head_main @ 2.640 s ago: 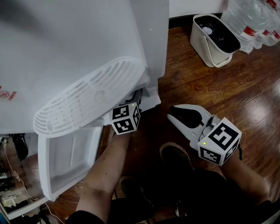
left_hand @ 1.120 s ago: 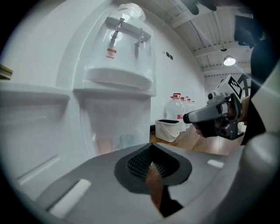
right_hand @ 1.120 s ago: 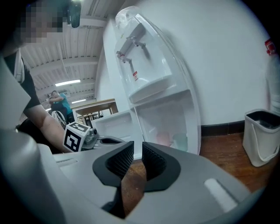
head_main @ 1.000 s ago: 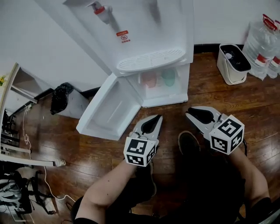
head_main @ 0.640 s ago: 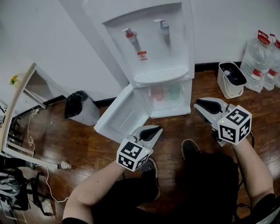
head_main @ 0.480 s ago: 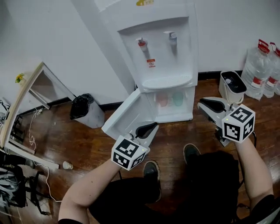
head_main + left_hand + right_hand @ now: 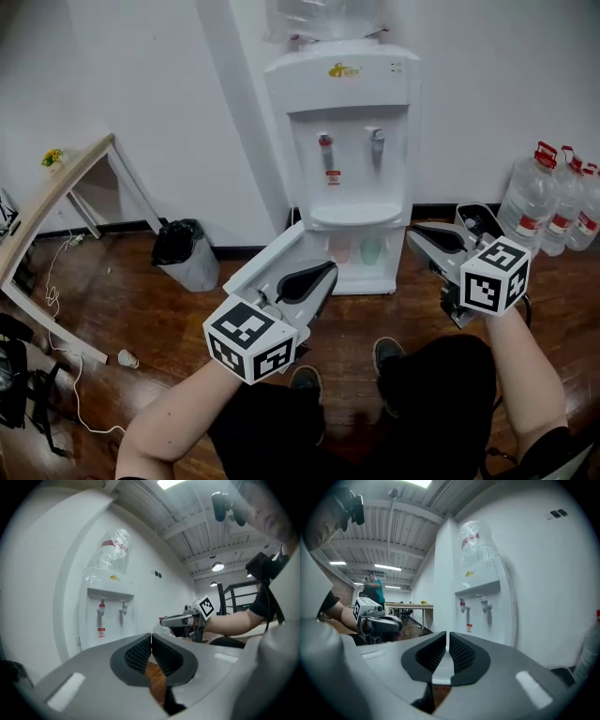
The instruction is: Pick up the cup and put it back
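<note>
Pink cup (image 7: pixel 339 249) and green cup (image 7: pixel 371 249) stand side by side in the open lower cabinet of the water dispenser (image 7: pixel 345 141), well apart from both grippers; can't tell which one is the task's. Left gripper (image 7: pixel 328 270) has its jaws fully together on nothing, while the right gripper (image 7: pixel 412 236) jaws have just been closing and are now a thin slit apart with nothing between. Cups look like small, light plastic, likely thin-walled and a bit slick, so pinch gently across the wall just under the rim.
</note>
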Demonstrator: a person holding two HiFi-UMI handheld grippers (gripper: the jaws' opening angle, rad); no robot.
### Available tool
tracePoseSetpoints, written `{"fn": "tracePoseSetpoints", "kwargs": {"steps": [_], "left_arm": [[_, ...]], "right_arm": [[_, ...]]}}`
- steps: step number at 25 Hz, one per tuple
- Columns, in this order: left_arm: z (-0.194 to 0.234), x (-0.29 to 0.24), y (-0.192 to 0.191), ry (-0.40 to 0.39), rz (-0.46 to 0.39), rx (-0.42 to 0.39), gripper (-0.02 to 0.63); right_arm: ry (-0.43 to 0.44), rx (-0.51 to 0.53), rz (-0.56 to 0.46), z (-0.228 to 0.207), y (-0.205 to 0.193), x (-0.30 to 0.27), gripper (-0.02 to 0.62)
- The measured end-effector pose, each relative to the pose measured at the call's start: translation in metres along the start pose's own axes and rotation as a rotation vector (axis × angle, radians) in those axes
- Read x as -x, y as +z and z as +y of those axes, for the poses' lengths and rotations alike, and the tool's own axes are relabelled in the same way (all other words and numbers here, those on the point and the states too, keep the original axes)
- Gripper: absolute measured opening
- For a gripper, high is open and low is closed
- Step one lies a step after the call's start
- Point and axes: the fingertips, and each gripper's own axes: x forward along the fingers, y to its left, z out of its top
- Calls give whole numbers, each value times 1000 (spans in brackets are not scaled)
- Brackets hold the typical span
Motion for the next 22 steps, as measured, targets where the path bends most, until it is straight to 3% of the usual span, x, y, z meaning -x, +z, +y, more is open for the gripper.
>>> {"fn": "tracePoseSetpoints", "kwargs": {"steps": [2, 6, 10, 12, 15, 17, 22], "left_arm": [[-12, 7, 17, -10, -24, 47, 1], [-27, 25, 35, -24, -58, 230, 0], [-19, 39, 19, 45, -108, 305, 16], [-18, 42, 15, 48, -97, 285, 18], [-8, 40, 4, 125, -50, 115, 19], [-2, 38, -7, 159, -13, 59, 20], [10, 37, -11, 110, 6, 134, 18]], "right_arm": [[18, -13, 8, 9, 4, 0, 6], [69, -69, -28, 31, 13, 1, 2], [84, -63, -18, 44, -2, -10, 0], [100, -76, -4, 48, -14, -16, 1], [115, -55, 27, 51, -24, -19, 0], [123, -42, 33, 52, -25, -16, 0], [134, -53, 50, 54, -33, -12, 0]]}}
